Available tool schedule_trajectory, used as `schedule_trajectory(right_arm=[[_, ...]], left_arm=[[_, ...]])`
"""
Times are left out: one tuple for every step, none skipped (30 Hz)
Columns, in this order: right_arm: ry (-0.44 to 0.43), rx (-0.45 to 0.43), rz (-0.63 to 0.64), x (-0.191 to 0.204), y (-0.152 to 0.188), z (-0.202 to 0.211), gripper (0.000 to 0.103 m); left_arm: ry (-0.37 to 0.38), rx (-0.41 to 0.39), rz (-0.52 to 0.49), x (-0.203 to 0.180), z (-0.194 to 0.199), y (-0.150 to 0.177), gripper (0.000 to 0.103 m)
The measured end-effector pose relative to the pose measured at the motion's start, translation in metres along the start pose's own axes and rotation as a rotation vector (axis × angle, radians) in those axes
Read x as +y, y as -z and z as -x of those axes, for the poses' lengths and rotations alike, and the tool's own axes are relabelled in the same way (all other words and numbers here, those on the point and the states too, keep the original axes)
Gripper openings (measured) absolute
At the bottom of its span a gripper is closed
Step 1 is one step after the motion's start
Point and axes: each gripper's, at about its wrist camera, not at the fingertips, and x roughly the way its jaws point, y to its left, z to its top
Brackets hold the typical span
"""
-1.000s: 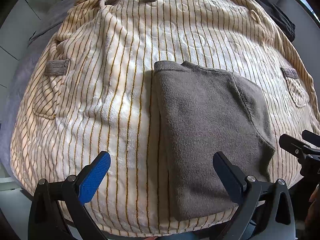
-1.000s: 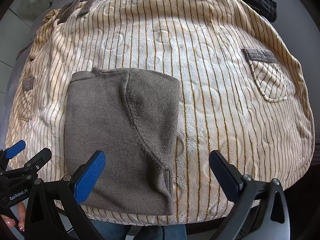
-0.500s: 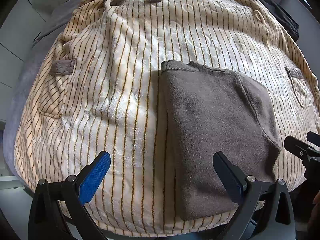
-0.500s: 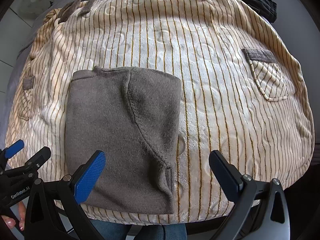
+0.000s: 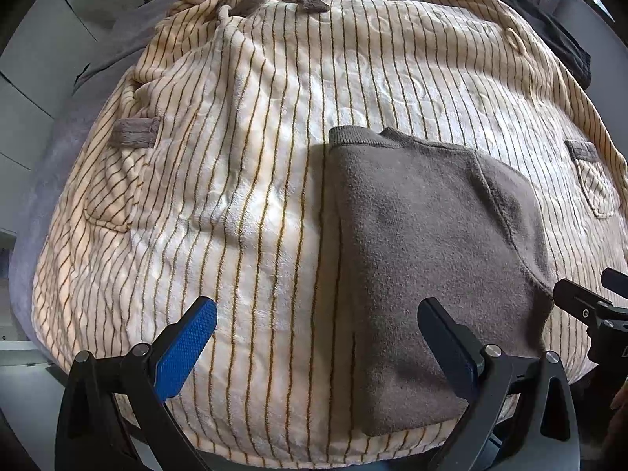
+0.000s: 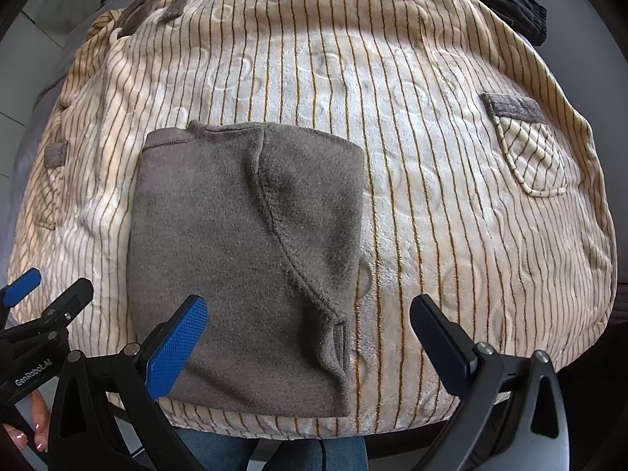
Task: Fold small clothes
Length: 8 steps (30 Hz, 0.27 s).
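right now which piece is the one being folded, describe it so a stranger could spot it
A large cream striped fleece garment covers most of the surface. On its near part lies the folded grey-brown fleece top, a compact rectangle. It is the only plain, unstriped piece lying on the stripes.

Soft daylight, sharp focus, strong fisheye warp at the rims.
Both wrist views evenly lit; pale sheen on the plush of the striped robe (image 5: pixel 243 204) (image 6: pixel 412 180), brightest mid-frame, no hard glare. The grey folded garment (image 5: pixel 424 259) (image 6: pixel 243 243) casts a narrow shadow along its left edge in the left view. Black vignette in the corners; stripes bow outward toward the borders. No motion blur; pile texture crisp throughout.
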Motion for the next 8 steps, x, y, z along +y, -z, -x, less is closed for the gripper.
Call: schedule_trajectory(right_arm=[[0.001,0.001,-0.001,0.0005,0.0005,-0.0003,0.103],[0.001,0.000,0.000,0.0005,0.0004,-0.0003,0.103],[0.001,0.000,0.000,0.0004,0.0004,-0.0003,0.103],[0.001,0.000,0.000,0.0004,0.0005,-0.0003,0.103],[0.001,0.000,0.000,0.0004,0.0005,-0.0002,0.103],[0.001,0.000,0.000,0.0004,0.0005,-0.0002,0.103],[0.001,0.000,0.000,0.0004,0.0004,-0.0003,0.103],[0.001,0.001,0.000,0.0004,0.0003,-0.0003,0.103]], left_arm=[[-0.001,-0.001,-0.002,0.0000,0.0001,0.0002,0.103],[-0.001,-0.002,-0.003,0.0001,0.0002,0.0003,0.103],[0.002,-0.001,-0.003,-0.0001,0.0003,0.0006,0.103],[0.004,-0.001,-0.006,-0.0001,0.0002,0.0005,0.103],[0.004,0.000,-0.007,-0.0005,0.0002,0.0009,0.103],[0.007,0.002,-0.009,-0.0007,0.0001,0.0011,0.103],[0.010,0.004,-0.009,-0.0005,-0.0001,0.0011,0.103],[0.013,0.007,-0.007,-0.0004,-0.0006,0.0011,0.103]])
